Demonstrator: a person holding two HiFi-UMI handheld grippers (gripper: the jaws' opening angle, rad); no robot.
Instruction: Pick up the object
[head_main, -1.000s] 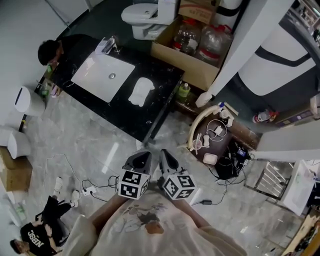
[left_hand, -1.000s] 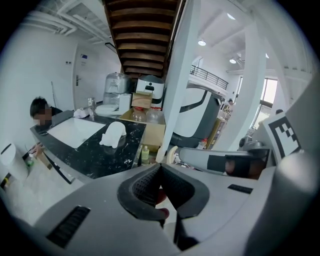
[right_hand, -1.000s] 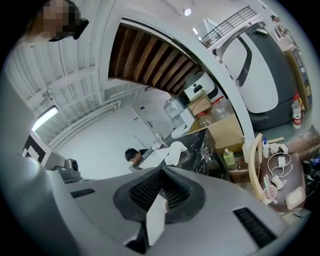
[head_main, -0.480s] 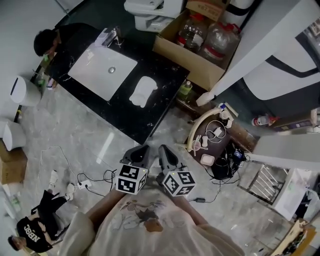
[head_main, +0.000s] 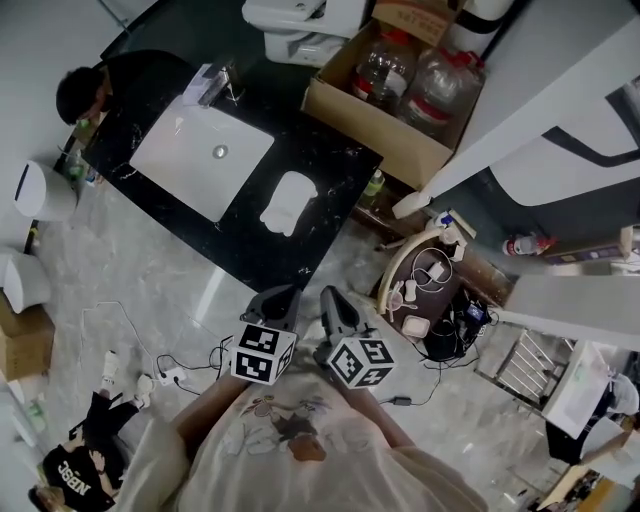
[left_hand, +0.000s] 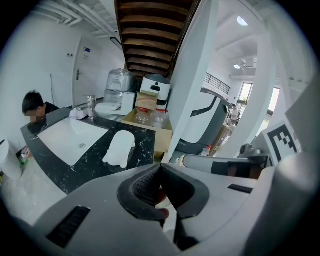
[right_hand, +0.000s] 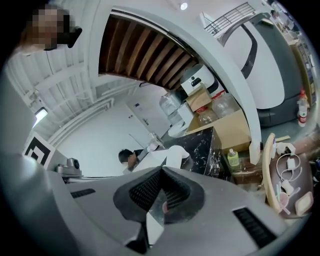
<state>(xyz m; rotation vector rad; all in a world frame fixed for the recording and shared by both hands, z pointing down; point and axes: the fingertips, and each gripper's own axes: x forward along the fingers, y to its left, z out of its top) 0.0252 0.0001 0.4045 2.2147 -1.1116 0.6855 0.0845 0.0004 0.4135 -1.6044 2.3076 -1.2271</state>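
A white, lumpy object (head_main: 288, 203) lies on the black marble counter (head_main: 320, 160), to the right of the white sink (head_main: 200, 160). It also shows in the left gripper view as the white object (left_hand: 120, 148), and in the right gripper view the white object (right_hand: 175, 154) peeks over the jaws. My left gripper (head_main: 283, 293) and right gripper (head_main: 330, 295) hang side by side over the floor, just short of the counter's near corner. Both are shut with nothing between the jaws, as the left gripper (left_hand: 160, 165) and the right gripper (right_hand: 161, 169) show close up.
A person (head_main: 85, 95) leans at the counter's far left end. Behind the counter stand a toilet (head_main: 290, 25) and a cardboard box (head_main: 400, 95) with big water bottles. A round side table (head_main: 425, 280) with cables stands right. A power strip (head_main: 170, 375) lies on the floor.
Both grippers have moved together toward the counter, which now sits a little nearer in the head view. Their jaws stay shut.
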